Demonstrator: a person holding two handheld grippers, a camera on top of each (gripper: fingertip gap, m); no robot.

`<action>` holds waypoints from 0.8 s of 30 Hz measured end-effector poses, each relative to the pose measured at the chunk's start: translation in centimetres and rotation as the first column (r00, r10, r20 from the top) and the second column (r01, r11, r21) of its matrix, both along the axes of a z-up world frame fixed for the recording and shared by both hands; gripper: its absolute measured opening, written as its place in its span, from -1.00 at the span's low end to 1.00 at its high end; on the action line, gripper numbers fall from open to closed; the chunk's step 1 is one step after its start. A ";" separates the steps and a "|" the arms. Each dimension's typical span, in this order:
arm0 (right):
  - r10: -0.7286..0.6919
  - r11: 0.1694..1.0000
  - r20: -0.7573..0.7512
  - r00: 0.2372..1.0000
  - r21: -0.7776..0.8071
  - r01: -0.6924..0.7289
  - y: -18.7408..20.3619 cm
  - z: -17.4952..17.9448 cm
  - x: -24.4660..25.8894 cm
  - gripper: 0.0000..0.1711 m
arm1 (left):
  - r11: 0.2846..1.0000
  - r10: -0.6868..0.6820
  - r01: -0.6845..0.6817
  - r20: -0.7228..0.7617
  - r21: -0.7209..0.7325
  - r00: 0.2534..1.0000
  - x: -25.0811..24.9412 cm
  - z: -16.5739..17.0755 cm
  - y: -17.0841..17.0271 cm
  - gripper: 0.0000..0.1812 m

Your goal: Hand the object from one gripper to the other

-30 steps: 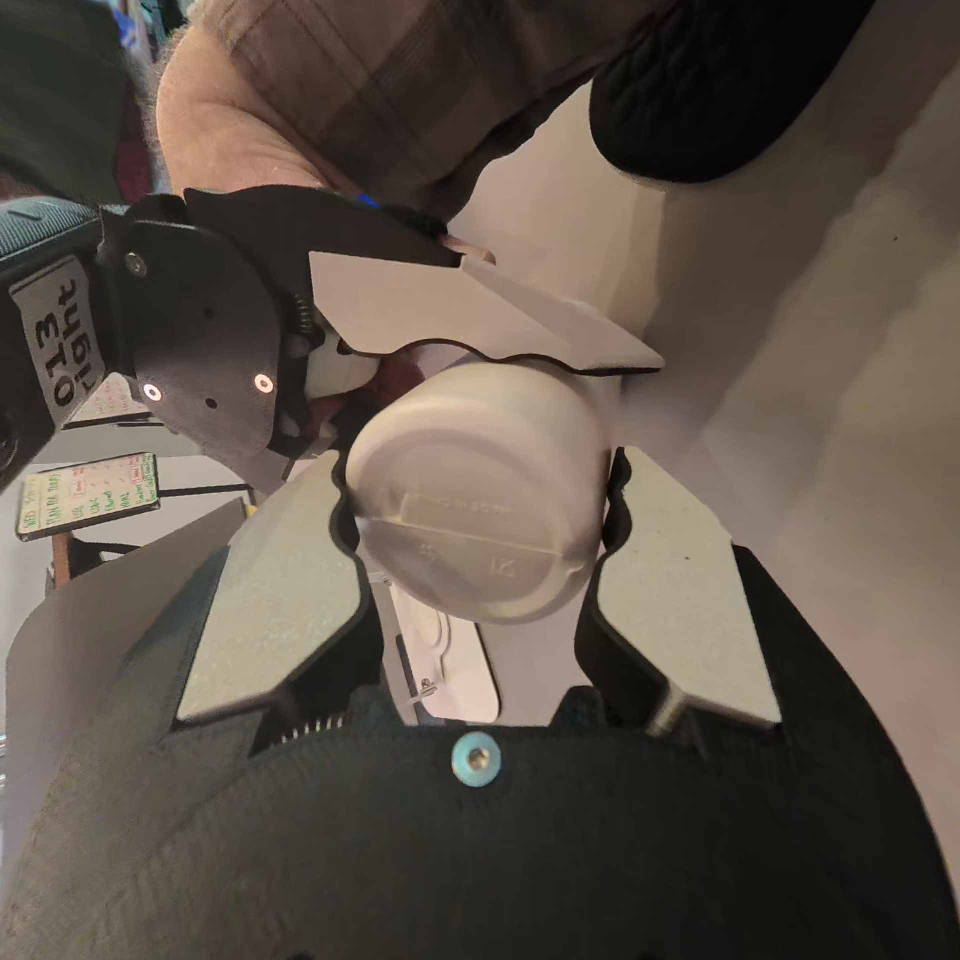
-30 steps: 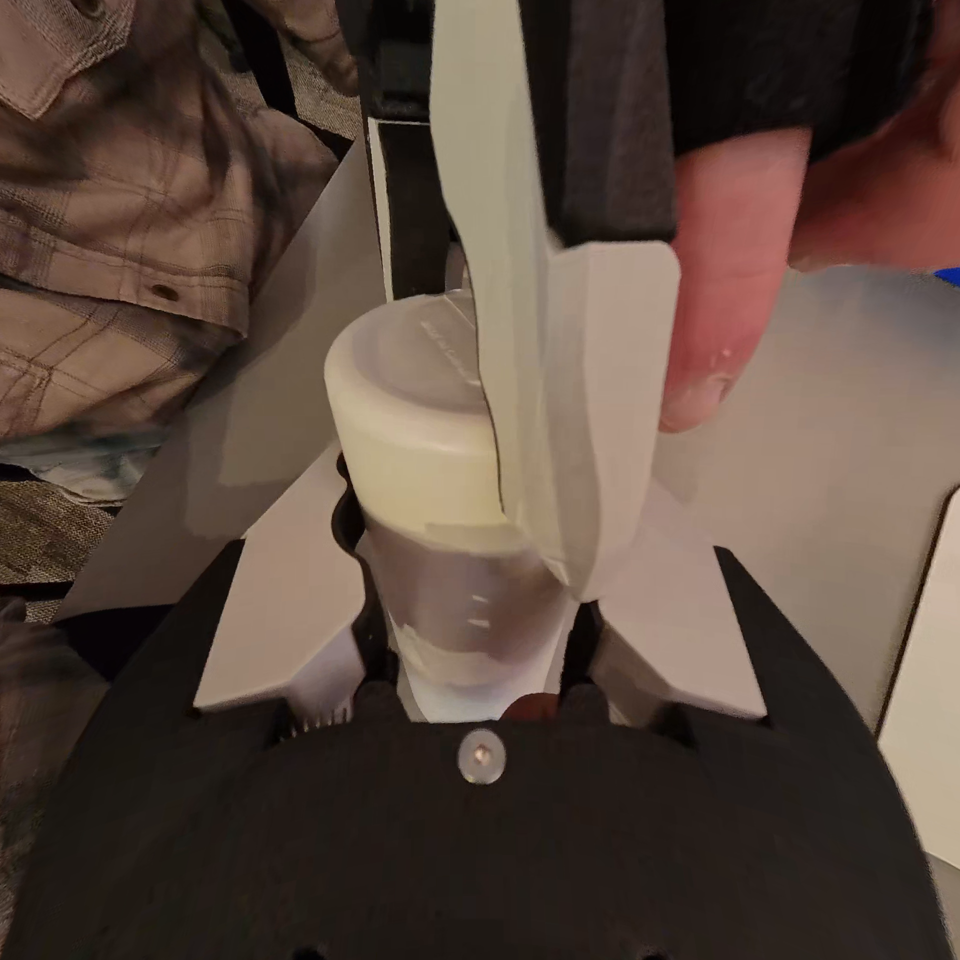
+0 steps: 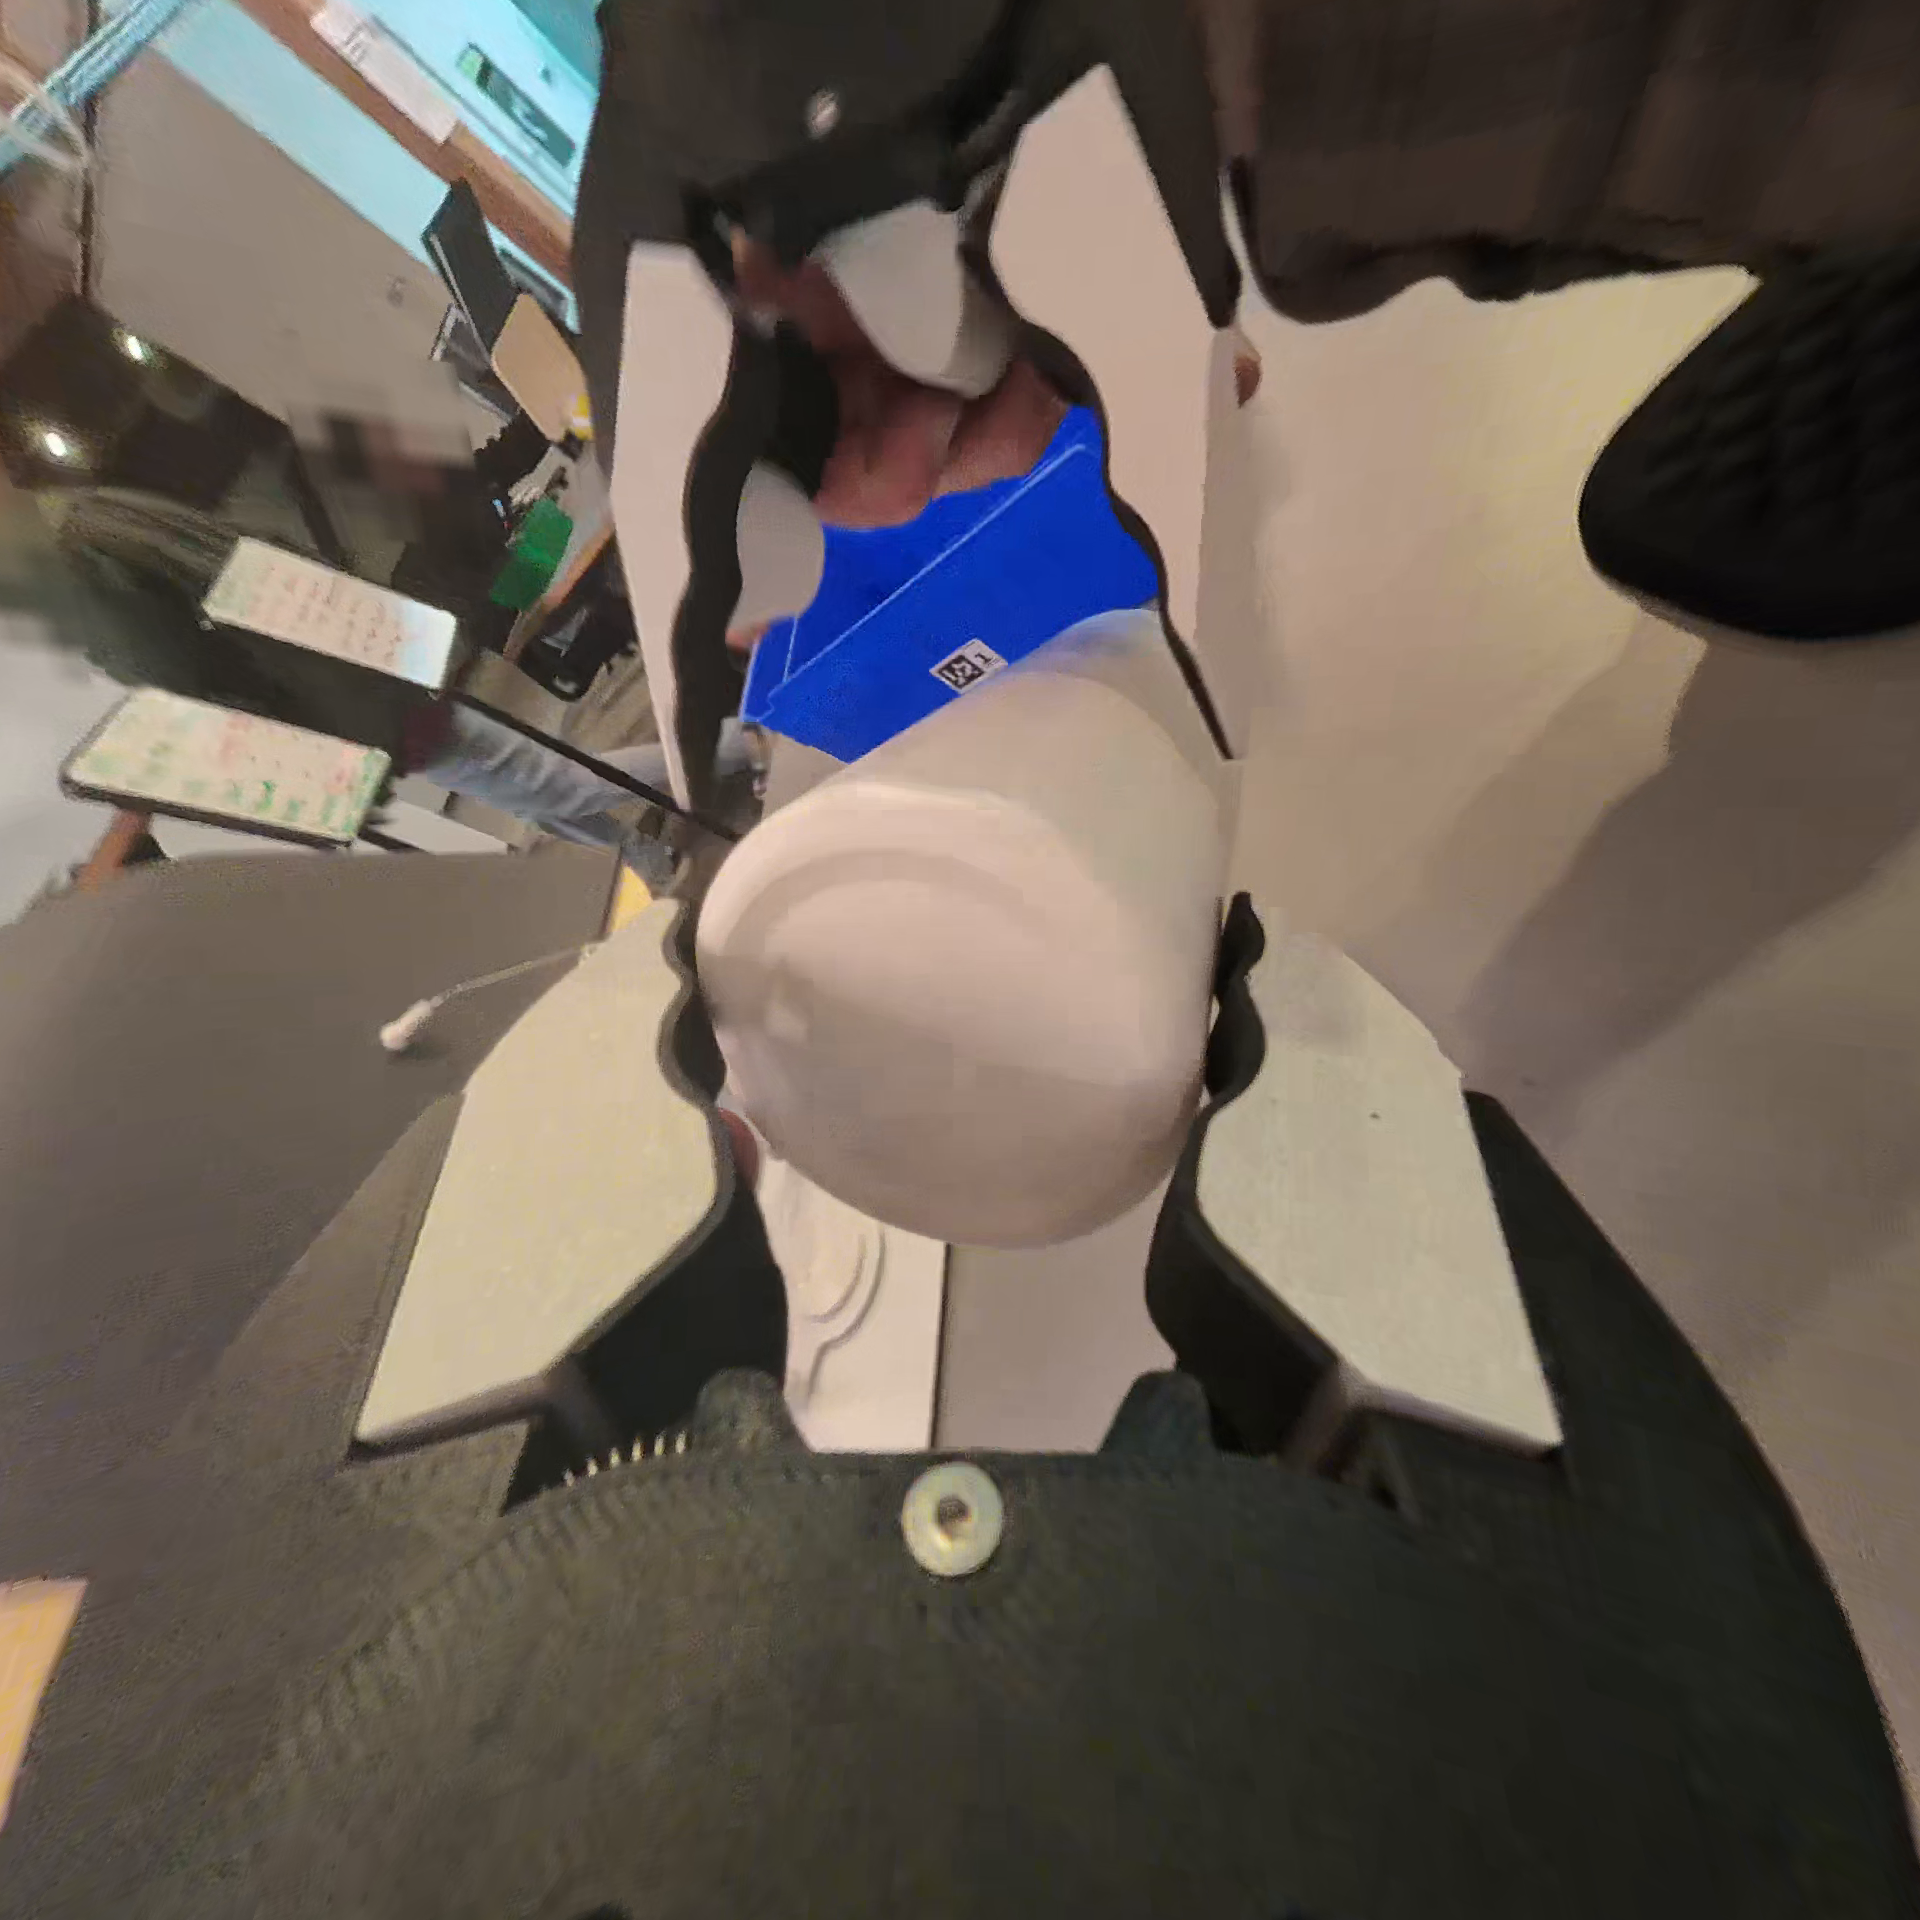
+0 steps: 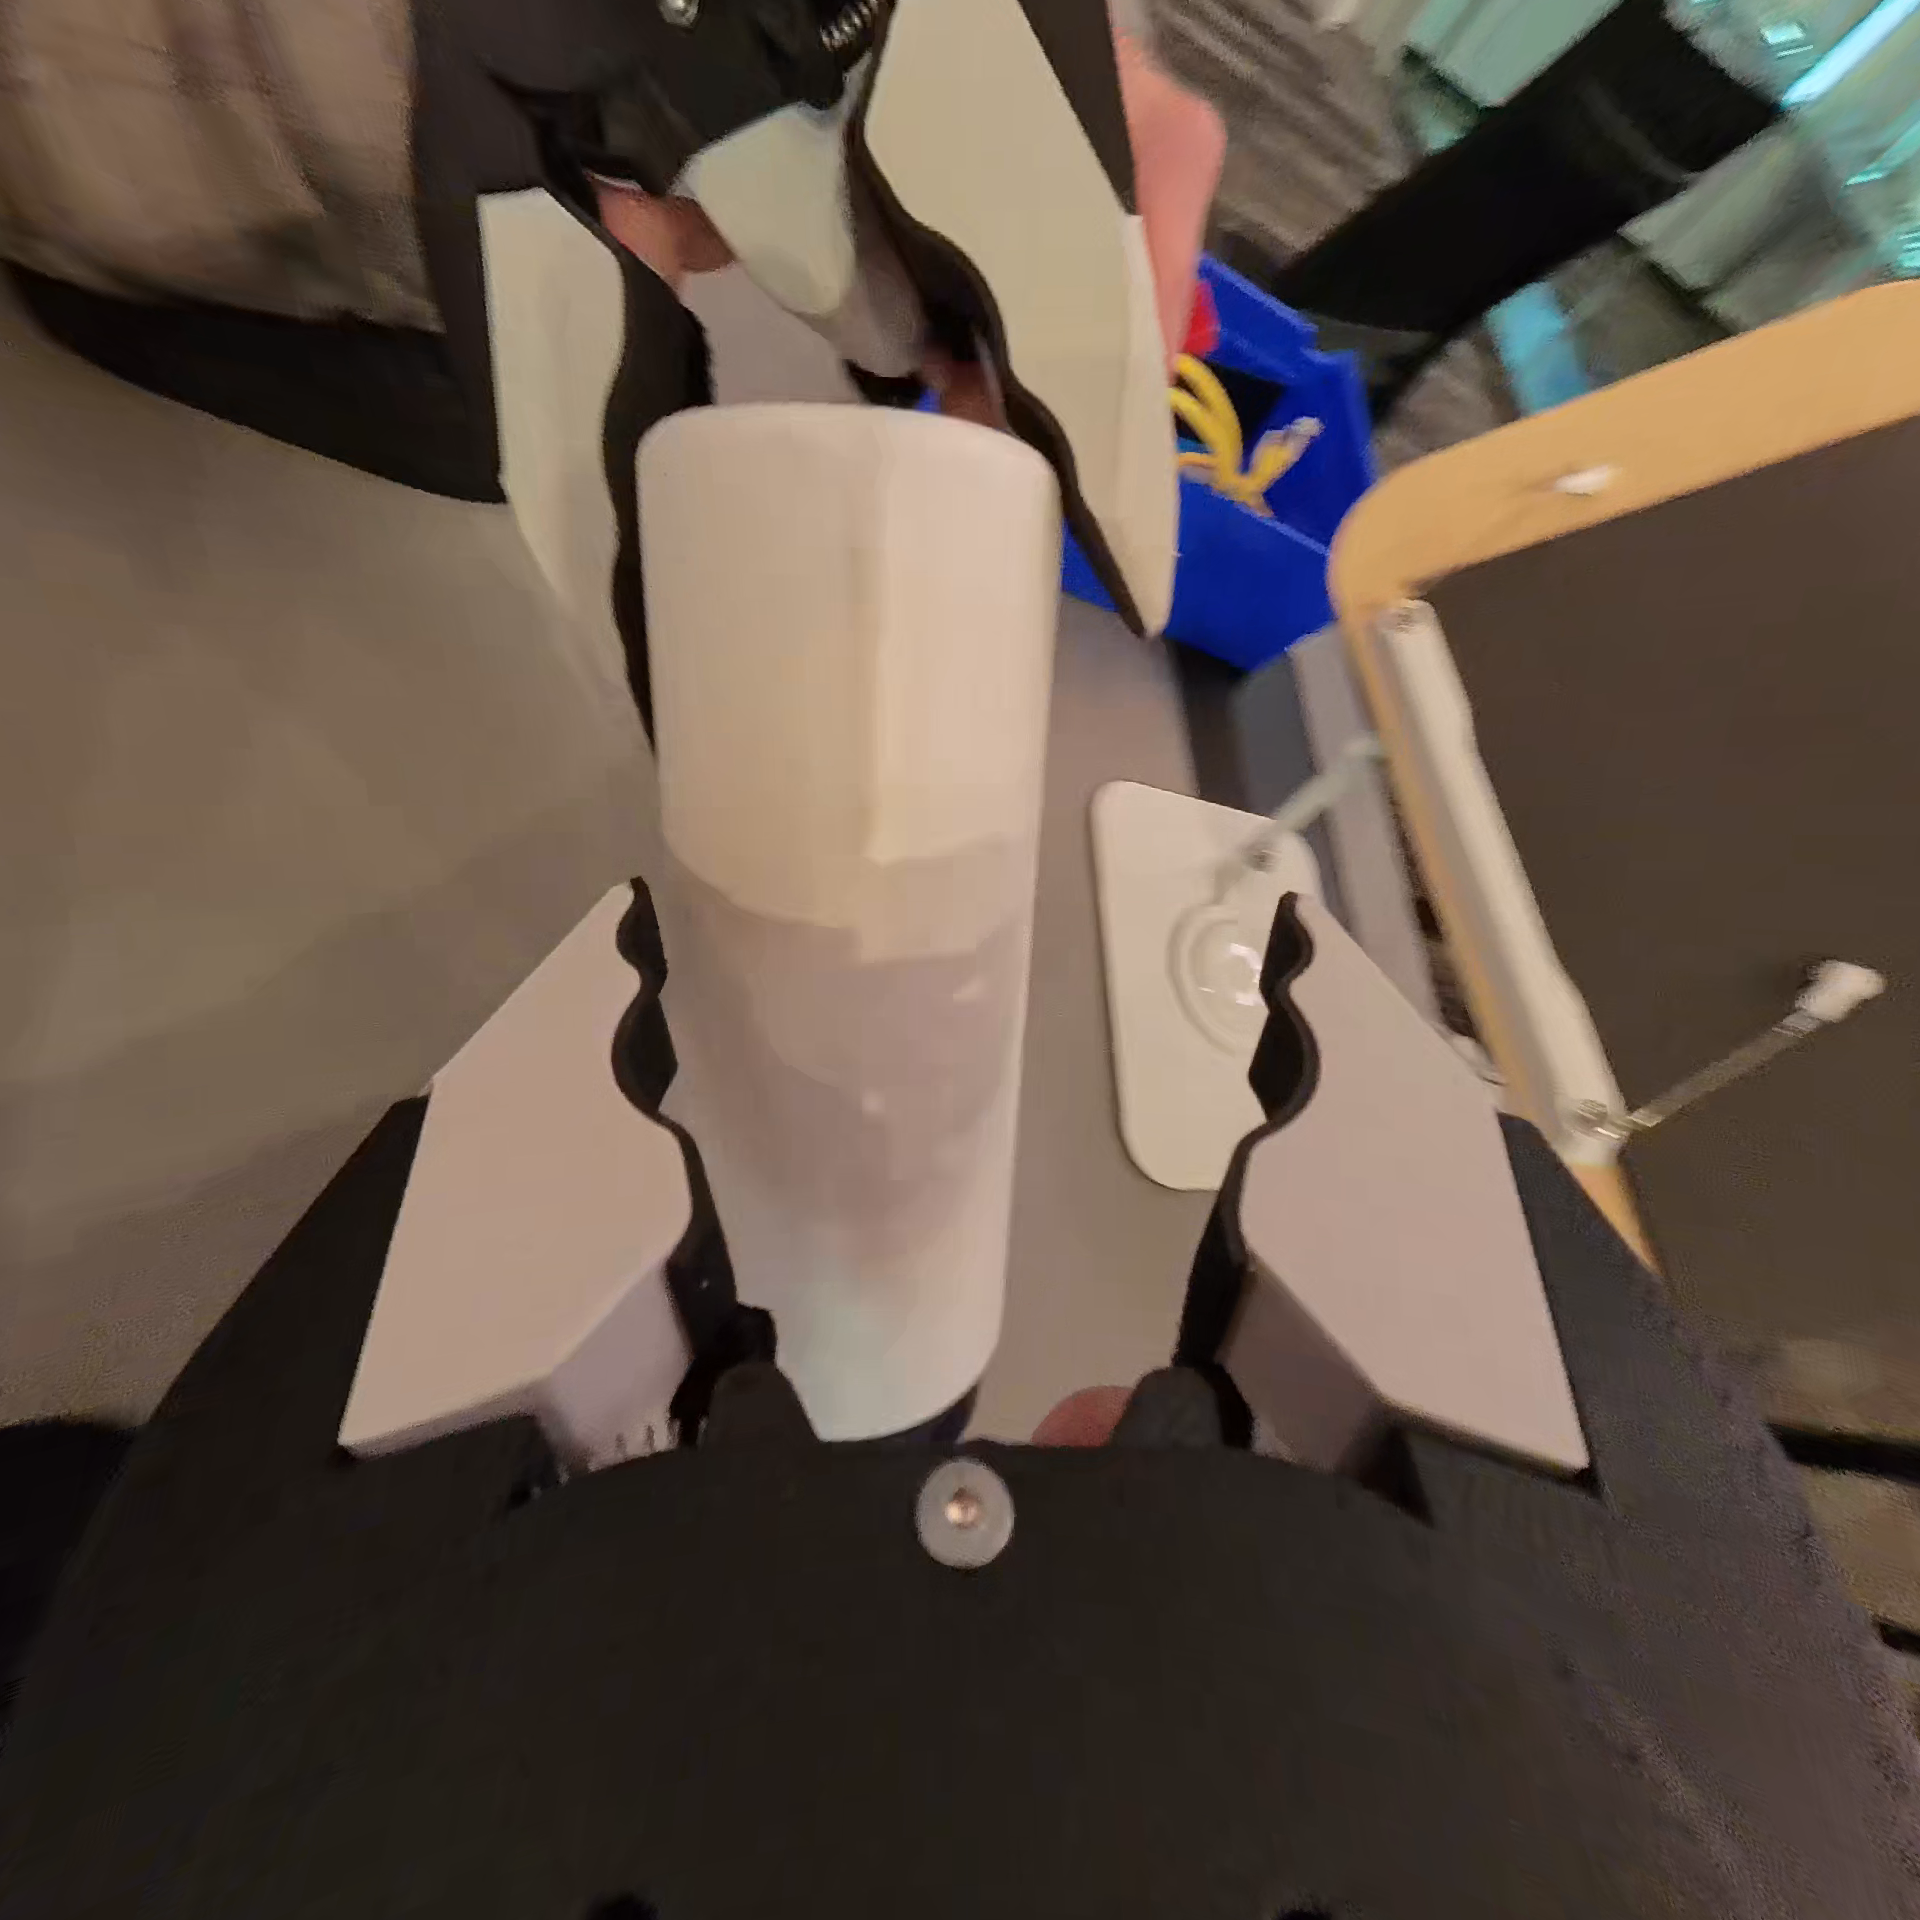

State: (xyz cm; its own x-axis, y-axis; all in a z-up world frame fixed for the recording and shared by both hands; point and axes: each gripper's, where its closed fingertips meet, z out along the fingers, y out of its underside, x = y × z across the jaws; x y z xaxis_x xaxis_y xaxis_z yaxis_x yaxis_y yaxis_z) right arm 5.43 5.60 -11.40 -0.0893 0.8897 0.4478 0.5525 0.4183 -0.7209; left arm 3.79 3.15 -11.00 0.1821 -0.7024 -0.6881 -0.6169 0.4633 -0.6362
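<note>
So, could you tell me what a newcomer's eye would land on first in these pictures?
The white-capped bottle fills the middle of both views. The left gripper is clamped on its cap, and the right gripper sits open around its clear body, with a gap at one finger. Behind them, a bright blue bin stands out, right of centre in the right wrist view.

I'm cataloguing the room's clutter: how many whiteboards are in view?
2, both at the left of the left wrist view: the upper whiteboard and the lower whiteboard below it. Others may be hidden.

White-capped translucent bottle (image 4: 842, 894), cap end clamped between left jaws.
</note>
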 end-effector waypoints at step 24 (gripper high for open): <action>-0.485 0.498 -0.128 0.865 0.773 0.393 11.9 -0.2 -3.2 0.09 | 0.766 0.464 -0.069 0.476 -0.639 0.748 -7.3 1.4 8.3 0.02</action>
State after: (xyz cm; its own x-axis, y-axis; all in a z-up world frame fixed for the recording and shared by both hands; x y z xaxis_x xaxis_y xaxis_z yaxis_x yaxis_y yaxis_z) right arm 2.26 17.47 -11.55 0.1336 0.1641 0.9773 0.8666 0.4591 -0.1956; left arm -3.56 11.43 -9.59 0.6389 -0.7600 0.1192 -0.0728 -0.2140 -0.9741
